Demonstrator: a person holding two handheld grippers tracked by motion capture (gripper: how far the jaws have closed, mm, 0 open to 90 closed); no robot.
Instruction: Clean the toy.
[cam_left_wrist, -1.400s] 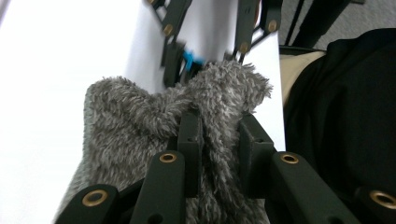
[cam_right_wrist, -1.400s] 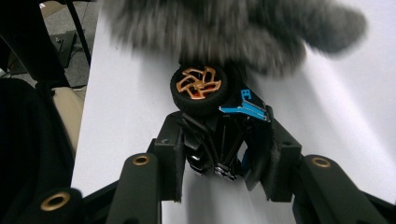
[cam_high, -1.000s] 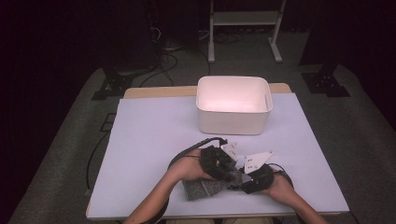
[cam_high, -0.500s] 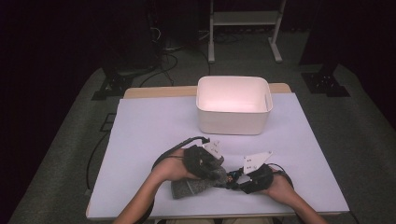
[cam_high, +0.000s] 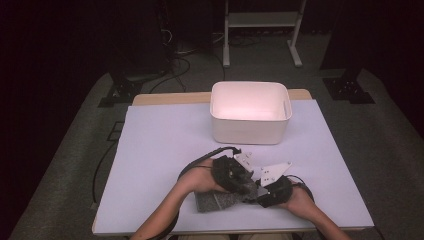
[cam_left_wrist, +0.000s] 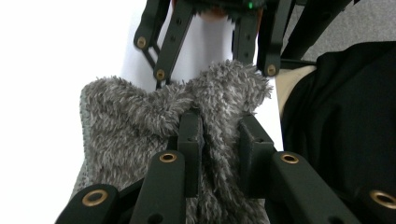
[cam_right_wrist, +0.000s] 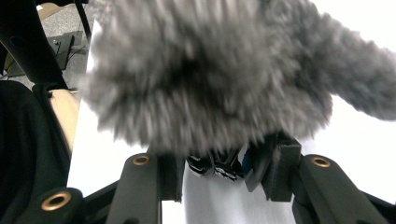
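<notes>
A grey fluffy cloth (cam_high: 212, 201) lies near the table's front edge, with one end lifted between my two hands. My left gripper (cam_high: 244, 184) is shut on a fold of it; in the left gripper view the pile (cam_left_wrist: 121, 116) is pinched between the two jaws (cam_left_wrist: 219, 140). My right gripper (cam_high: 257, 192) faces it from the right, tip to tip. In the right gripper view the blurred cloth (cam_right_wrist: 210, 70) bulges over its jaws (cam_right_wrist: 226, 163), which stand wider around a thick bunch and hide their tips in it.
A white rectangular bin (cam_high: 250, 132) stands at the back middle of the pale table (cam_high: 165, 140). Cables trail from both grippers by the hands. Dark floor and a metal stand (cam_high: 260, 20) lie beyond the table.
The left hand swung out to the left with the cloth, then came back right. It now meets the right gripper, and the cloth is bunched between them.
</notes>
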